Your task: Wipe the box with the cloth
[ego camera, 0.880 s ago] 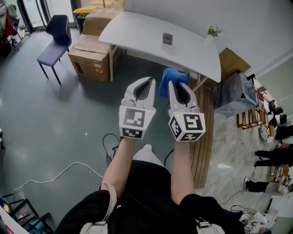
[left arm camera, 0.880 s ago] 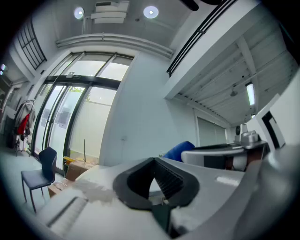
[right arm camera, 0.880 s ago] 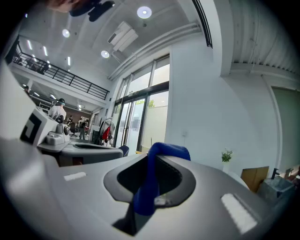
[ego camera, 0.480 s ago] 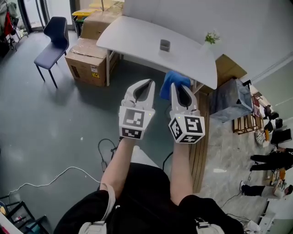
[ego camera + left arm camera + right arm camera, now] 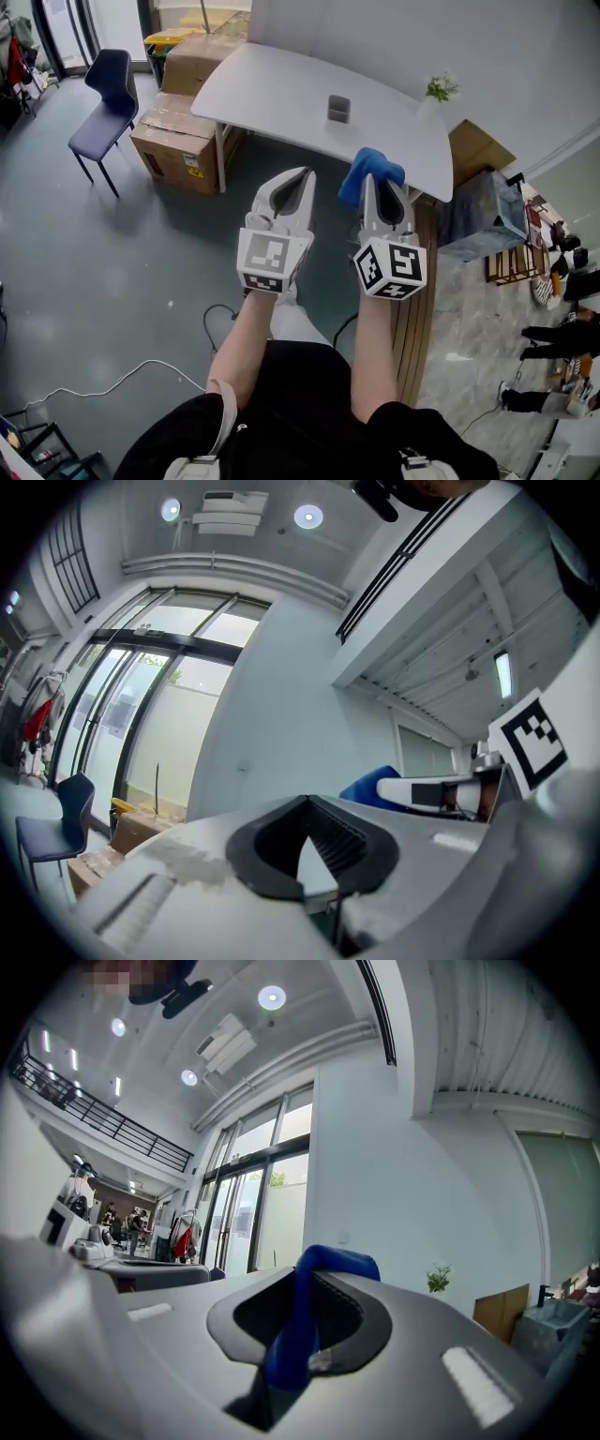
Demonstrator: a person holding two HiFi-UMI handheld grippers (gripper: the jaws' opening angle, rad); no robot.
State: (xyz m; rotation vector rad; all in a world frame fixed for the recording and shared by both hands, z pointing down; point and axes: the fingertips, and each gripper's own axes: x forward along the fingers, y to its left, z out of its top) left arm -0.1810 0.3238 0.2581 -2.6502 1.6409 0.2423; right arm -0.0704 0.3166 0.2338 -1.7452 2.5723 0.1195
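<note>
A small grey box point(image 5: 338, 109) stands on the white table point(image 5: 272, 80) ahead of me. A blue cloth point(image 5: 371, 172) is pinched in my right gripper point(image 5: 378, 185) and bunches out past its tips, level with the table's near edge in the head view. In the right gripper view the cloth point(image 5: 302, 1330) runs between the shut jaws of that gripper point(image 5: 310, 1277). My left gripper point(image 5: 300, 176) is held beside it, shut with nothing in it. In the left gripper view, that gripper point(image 5: 307, 799) shows closed pads, with the cloth point(image 5: 368, 786) off to the right.
A potted plant point(image 5: 439, 90) sits at the table's right end. Cardboard boxes point(image 5: 176, 141) and a dark blue chair point(image 5: 103, 98) stand left of the table. A wooden cabinet point(image 5: 478, 141) and a grey bin point(image 5: 478, 197) are on the right. Cables point(image 5: 112, 380) lie on the floor.
Both grippers stay side by side and shut. They have drawn slightly apart, and the cloth now overlaps the table's near edge in the head view.
</note>
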